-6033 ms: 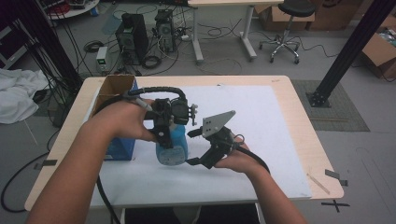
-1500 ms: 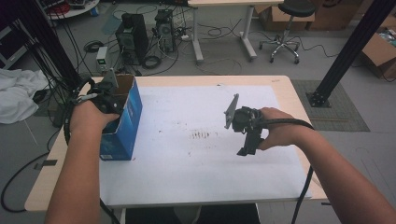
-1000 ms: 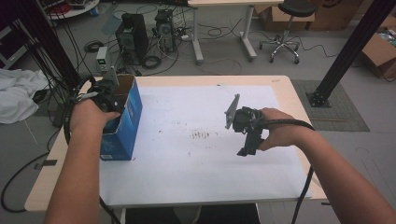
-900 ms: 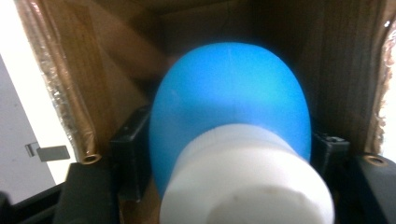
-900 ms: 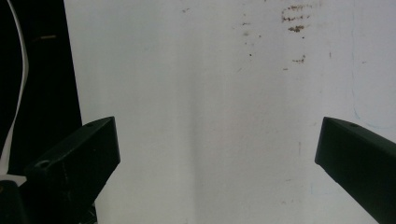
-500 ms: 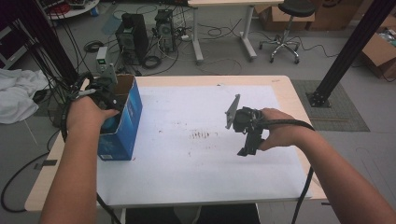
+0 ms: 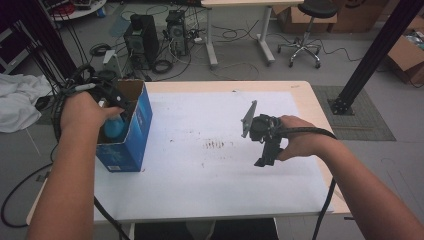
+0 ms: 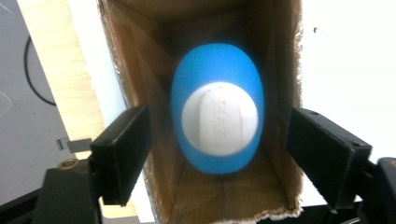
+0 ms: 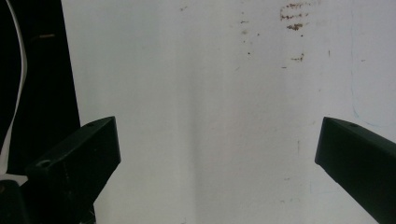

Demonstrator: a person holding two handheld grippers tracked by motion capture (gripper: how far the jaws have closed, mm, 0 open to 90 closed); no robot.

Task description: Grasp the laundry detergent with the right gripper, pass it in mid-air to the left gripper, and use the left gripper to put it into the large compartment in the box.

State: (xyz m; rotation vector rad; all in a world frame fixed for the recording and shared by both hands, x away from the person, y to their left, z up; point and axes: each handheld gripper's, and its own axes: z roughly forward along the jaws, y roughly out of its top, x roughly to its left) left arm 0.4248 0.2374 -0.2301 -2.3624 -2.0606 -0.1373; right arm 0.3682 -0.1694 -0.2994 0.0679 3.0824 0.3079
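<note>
Worktop (image 7: pixel 210 200): white sheet over wood. Blue box (image 7: pixel 131 135): cardboard, top open, stands at left edge. Blue bottle (image 8: pixel 217 121) w/ white cap: upright inside box, free of both pads. Left claw (image 8: pixel 217 156): above box mouth, jaws just been opening, now clear either side of bottle. Right claw (image 9: pixel 217 163): centre-right over bare sheet, jaws wide, empty.

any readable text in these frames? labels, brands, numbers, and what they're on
None can be read.
Blue box: pale print low on its front face, too small and blurred to read.
Blue bottle with white cap, inside the box: no lettering visible from above.
Cardboard boxes on the floor at the back: dark marks, not legible.
White table cover: brown stains, not writing.
</note>
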